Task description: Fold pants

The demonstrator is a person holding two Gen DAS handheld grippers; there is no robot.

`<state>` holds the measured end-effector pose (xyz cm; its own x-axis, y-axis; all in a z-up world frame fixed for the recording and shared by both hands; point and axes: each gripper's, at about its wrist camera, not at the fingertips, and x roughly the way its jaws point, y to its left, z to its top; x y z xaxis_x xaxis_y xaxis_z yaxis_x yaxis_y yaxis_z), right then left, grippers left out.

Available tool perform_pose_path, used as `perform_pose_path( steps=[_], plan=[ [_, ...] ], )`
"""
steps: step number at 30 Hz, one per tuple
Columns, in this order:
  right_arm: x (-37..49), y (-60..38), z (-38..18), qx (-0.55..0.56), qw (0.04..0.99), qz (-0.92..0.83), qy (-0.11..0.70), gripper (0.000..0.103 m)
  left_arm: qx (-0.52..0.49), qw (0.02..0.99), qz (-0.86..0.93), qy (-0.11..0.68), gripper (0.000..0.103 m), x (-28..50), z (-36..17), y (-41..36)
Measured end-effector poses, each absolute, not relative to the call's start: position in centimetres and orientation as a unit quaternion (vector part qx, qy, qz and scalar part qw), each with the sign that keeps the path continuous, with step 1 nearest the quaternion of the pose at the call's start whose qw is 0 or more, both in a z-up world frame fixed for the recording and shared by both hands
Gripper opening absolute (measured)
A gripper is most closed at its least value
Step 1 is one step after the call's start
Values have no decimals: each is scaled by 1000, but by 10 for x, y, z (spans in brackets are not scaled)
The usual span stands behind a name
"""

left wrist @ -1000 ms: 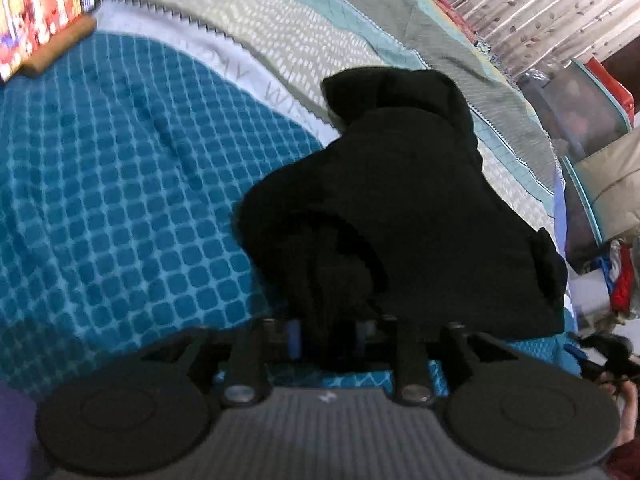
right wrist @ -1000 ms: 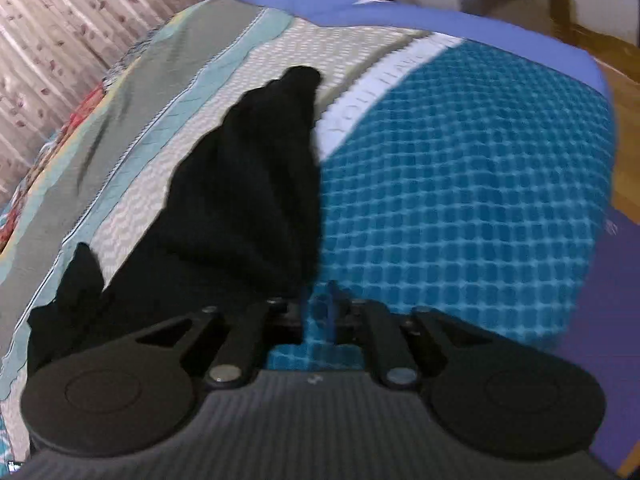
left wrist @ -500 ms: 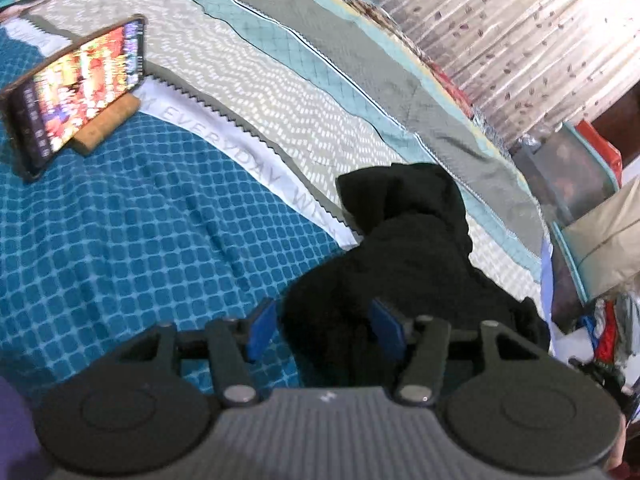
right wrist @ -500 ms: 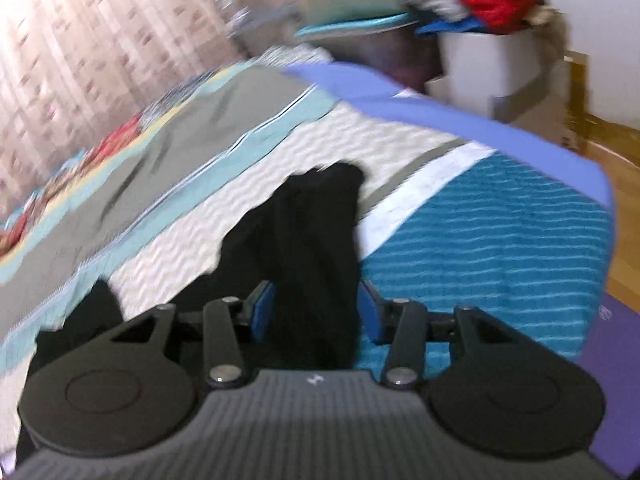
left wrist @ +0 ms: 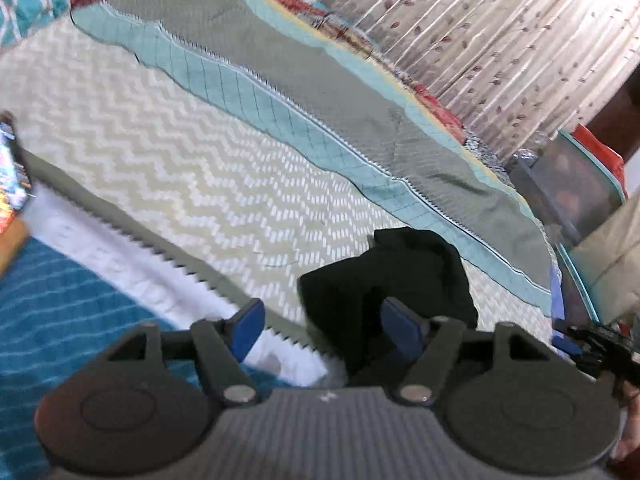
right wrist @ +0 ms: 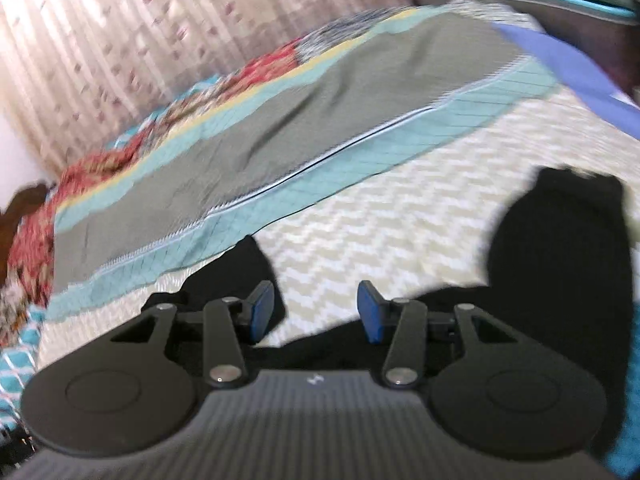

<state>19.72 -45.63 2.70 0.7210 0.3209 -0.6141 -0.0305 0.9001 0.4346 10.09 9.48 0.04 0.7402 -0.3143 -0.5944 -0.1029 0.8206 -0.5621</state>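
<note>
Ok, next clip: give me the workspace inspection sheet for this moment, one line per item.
Surface: bed with patchwork quilt of cream zigzag, teal check, grey and blue grid panels.
Job's things: black fabric pants, bunched in a heap on the cream panel, not flat.
Clutter: phone with lit colourful screen at the left edge, mostly cut off.
Grippers: left tool open, its right blue pad against the pants, nothing clamped; right tool open over the cream panel, empty.
Cables: nothing seen.
Surroundings: floral pleated curtain behind the bed; translucent storage box with teal rim at the bed's end.
</note>
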Motion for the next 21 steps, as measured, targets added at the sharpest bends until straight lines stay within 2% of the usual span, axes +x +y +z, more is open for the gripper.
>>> perform_pose_path(
  steps=[5,6,8,9,10,11,12,13,14,15,17,21],
  plan=[
    [290,-414,-16,184,879,105,427,54,-291,865,-83,400,69,122,-35,65],
    [303,-408,-22,178,875,109,437,58,-288,862,-84,409,74,121,-41,61],
    [329,-389,-37,181,862,115,459,60,-291,854,-89,422,75,118,-51,55],
    [334,-384,-43,183,856,121,468,60,-293,851,-95,425,68,115,-55,53],
    [343,-373,-51,182,849,131,479,60,-292,849,-106,427,49,112,-57,49],
    [345,-362,-51,170,849,137,480,60,-289,848,-118,429,37,110,-59,45],
    [347,-349,-51,142,858,140,473,49,-284,847,-131,430,21,107,-59,41],
    [346,-337,-46,118,862,158,468,16,-277,849,-136,429,16,104,-58,37],
    [343,-329,-37,103,866,161,461,16,-269,854,-141,424,14,101,-55,34],
    [338,-325,-25,100,875,164,444,11,-262,857,-144,420,10,99,-51,31],
    [326,-335,10,132,890,188,394,6,-252,863,-154,410,8,92,-41,26],
    [282,-387,90,210,920,212,255,6,-241,876,-187,374,6,71,-16,17]
  ],
)
